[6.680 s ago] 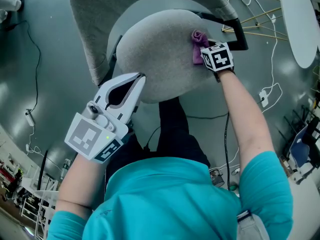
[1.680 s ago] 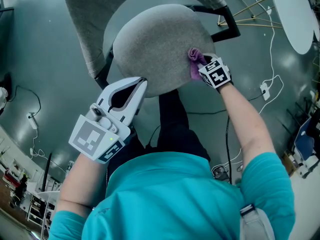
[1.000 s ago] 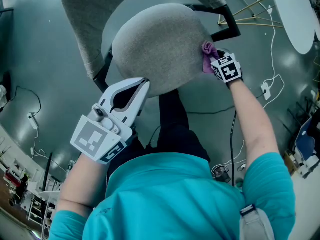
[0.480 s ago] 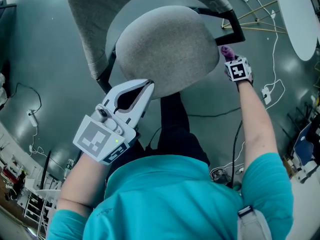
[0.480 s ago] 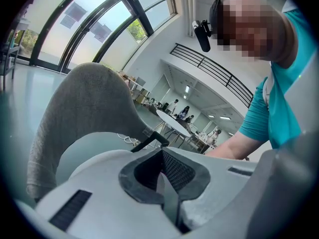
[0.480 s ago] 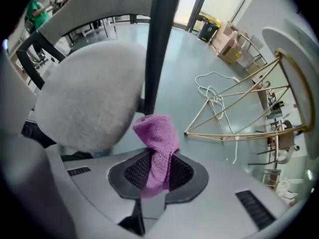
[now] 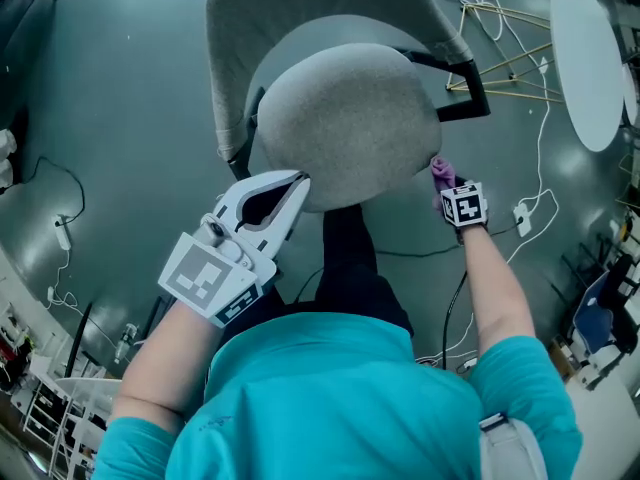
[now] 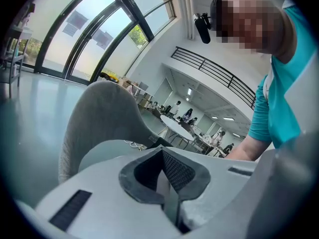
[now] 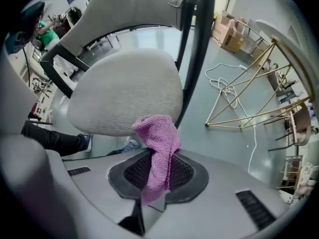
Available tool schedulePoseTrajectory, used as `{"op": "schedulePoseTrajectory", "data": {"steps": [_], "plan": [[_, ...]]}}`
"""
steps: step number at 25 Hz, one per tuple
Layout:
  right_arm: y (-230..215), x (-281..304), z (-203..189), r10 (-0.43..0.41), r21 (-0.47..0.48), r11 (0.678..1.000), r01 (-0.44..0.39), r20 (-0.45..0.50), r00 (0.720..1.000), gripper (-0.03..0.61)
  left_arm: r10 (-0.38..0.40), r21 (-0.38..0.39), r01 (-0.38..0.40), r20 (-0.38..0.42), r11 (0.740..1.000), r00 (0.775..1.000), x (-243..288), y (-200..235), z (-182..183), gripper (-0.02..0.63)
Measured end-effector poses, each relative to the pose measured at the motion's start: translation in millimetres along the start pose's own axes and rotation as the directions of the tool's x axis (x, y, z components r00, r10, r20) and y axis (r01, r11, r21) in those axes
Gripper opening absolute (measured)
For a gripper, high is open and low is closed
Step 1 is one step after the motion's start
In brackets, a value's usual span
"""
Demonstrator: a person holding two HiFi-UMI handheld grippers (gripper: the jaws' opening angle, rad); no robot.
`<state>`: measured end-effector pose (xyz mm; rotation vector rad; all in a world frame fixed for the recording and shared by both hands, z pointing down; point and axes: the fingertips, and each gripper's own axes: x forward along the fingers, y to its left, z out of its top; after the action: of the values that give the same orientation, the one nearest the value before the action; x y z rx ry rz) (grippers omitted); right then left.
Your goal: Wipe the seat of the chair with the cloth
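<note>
Off the right edge of the seat [image 7: 345, 118], the right gripper [image 7: 447, 190] has its jaws clamped tight on the purple cloth [image 7: 442, 173], and the cloth sticks up from the tips just beside the seat's rim. Over at the near left edge, the left gripper [image 7: 292, 182] is held with its jaws pressed together, nothing between them.

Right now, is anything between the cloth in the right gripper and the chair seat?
Nothing visible. The right gripper is shut on the cloth, held just off the right edge of the seat, with only open air between them.
</note>
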<state>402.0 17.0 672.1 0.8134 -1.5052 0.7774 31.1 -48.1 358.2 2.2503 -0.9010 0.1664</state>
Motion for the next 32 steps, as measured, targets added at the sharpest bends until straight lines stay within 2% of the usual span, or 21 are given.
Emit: {"op": "schedulePoseTrajectory", "data": {"steps": [4, 7, 12, 15, 17, 21, 27, 32], "plan": [[63.4, -29.0, 15.6, 0.086, 0.002, 0.996, -0.086, 0.044, 0.995, 0.058, 0.034, 0.012, -0.034, 0.022, 0.999, 0.999, -32.9, 8.7, 18.5, 0.003], [105.0, -62.9, 47.2, 0.138, 0.003, 0.990, -0.139, 0.111, 0.984, 0.058, 0.060, 0.031, -0.061, 0.047, 0.998, 0.997, -59.1, 14.4, 39.4, 0.003], [161.6, -139.3, 103.9, 0.205, -0.015, 0.978, -0.207, 0.226, 0.952, 0.058, 0.083, 0.060, -0.089, 0.089, 0.994, 0.993, -111.9, 6.1, 82.4, 0.003], [181.0, -189.4, 158.3, 0.223, -0.040, 0.974, -0.223, 0.319, 0.921, 0.058, 0.097, 0.090, -0.110, 0.138, 0.990, 0.986, -141.9, 4.1, 120.3, 0.003], [194.6, -228.8, 197.9, 0.237, -0.059, 0.971, -0.232, 0.384, 0.892, 0.058, 0.102, 0.107, -0.122, 0.172, 0.987, 0.980, -161.8, 2.1, 149.4, 0.003], [222.9, -320.3, 251.8, 0.266, -0.121, 0.964, -0.238, 0.495, 0.827, 0.058, 0.103, 0.129, -0.136, 0.234, 0.982, 0.967, -204.0, -21.4, 199.5, 0.003], [248.7, -461.6, 326.5, 0.332, -0.237, 0.943, -0.232, 0.661, 0.673, 0.058, 0.094, 0.240, -0.183, 0.340, 0.953, 0.936, -250.5, -64.6, 274.5, 0.003], [266.4, -575.6, 365.6, 0.351, -0.316, 0.935, -0.162, 0.755, 0.554, 0.058, 0.096, 0.275, -0.225, 0.414, 0.935, 0.905, -288.1, -95.9, 325.0, 0.003]]}}
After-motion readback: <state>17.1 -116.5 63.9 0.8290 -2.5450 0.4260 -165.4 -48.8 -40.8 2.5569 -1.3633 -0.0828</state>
